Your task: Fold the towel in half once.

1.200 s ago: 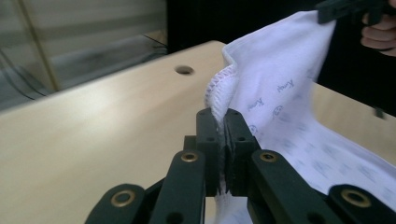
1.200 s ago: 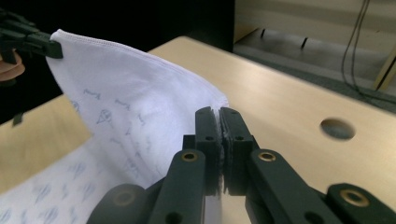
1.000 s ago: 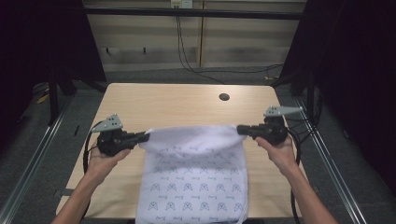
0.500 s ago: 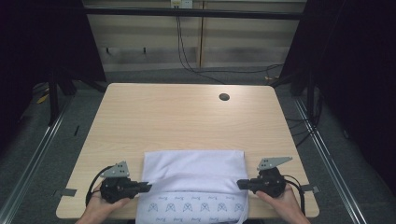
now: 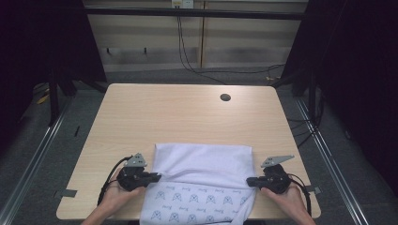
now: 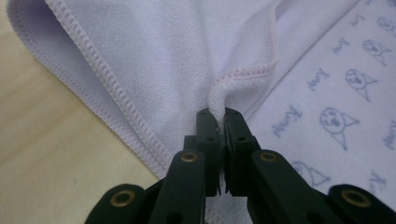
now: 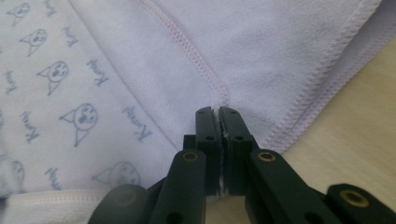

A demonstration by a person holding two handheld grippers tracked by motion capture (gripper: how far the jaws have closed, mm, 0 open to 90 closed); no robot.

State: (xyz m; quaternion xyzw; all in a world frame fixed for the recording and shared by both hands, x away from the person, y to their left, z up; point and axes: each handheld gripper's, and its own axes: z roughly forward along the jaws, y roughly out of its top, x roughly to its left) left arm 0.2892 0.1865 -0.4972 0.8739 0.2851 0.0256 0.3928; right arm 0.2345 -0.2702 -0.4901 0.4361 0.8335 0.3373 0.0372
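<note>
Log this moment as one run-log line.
left gripper: shut on towel hem | right gripper: shut on towel hem | towel: plain flap folded over printed side | table: towel at near edge

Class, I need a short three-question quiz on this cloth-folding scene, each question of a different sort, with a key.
1. True or false: the left gripper is shut on the cloth.
2. Which side of the cloth faces up on the folded-over flap? A) the plain side B) the printed side C) a striped side
3. Fill in: the dark round hole lies in the table at its far ____ side, seen from the high view.

Key
1. True; the jaws pinch a stitched hem.
2. A; the printed side shows nearer the person, and the right gripper holds the flap's other end.
3. right
</note>
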